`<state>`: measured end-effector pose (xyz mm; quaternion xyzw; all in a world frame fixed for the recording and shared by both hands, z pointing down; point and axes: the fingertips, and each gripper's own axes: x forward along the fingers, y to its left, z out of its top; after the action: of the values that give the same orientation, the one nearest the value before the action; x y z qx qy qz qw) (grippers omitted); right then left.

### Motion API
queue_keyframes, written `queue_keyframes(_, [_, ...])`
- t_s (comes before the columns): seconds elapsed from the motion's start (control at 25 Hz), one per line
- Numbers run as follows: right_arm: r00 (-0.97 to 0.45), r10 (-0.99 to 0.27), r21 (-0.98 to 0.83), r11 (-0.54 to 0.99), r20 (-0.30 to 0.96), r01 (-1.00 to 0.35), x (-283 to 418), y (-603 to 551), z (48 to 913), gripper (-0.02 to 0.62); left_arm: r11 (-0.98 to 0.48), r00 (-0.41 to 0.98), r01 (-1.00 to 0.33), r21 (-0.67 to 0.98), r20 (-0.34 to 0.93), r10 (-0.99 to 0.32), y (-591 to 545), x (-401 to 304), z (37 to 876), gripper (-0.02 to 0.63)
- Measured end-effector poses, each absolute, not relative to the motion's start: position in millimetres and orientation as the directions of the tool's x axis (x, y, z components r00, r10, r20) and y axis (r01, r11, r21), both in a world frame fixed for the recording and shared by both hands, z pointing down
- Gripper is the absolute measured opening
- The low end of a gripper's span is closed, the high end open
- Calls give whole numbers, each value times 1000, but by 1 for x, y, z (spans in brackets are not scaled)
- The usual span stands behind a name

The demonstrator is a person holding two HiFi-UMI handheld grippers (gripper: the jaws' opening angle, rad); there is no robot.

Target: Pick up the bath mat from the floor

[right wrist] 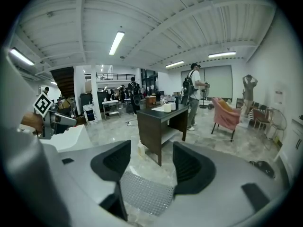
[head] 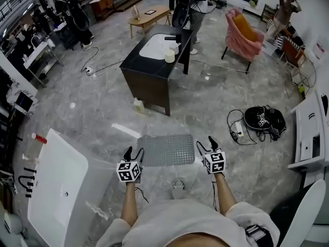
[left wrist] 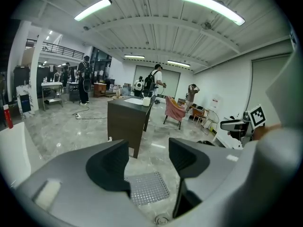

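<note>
Closest are the person's two forearms, each hand holding one claw low over the grey marble floor (head: 92, 112). On the left claw (head: 134, 152) the jaws stand apart with nothing between them; the right claw (head: 205, 144) is also apart and empty. Between both claws, flat on the floor, lies the grey rectangular rubber bath mat with small holes (head: 167, 149), not gripped. A white bathtub (head: 56, 189) stands at the left. Farther away is a dark brown desk with a white basin (head: 154, 66), then a pink armchair (head: 241, 35).
</note>
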<state>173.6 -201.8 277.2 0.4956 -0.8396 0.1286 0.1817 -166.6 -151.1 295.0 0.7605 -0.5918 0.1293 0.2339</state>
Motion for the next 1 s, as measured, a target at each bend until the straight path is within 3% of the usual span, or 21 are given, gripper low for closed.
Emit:
queue_keyframes(0.4, [-471,-743,-66,504,475,-861,173,-264,314,287,-136,211,-974,179,519,-828,-199,-173,322,273])
queue_keyframes(1.0, [-490,-674,-125,514,553,-848,160,-248,371,287,-98,177,-983,158,642,-746,-165,-192,379,273])
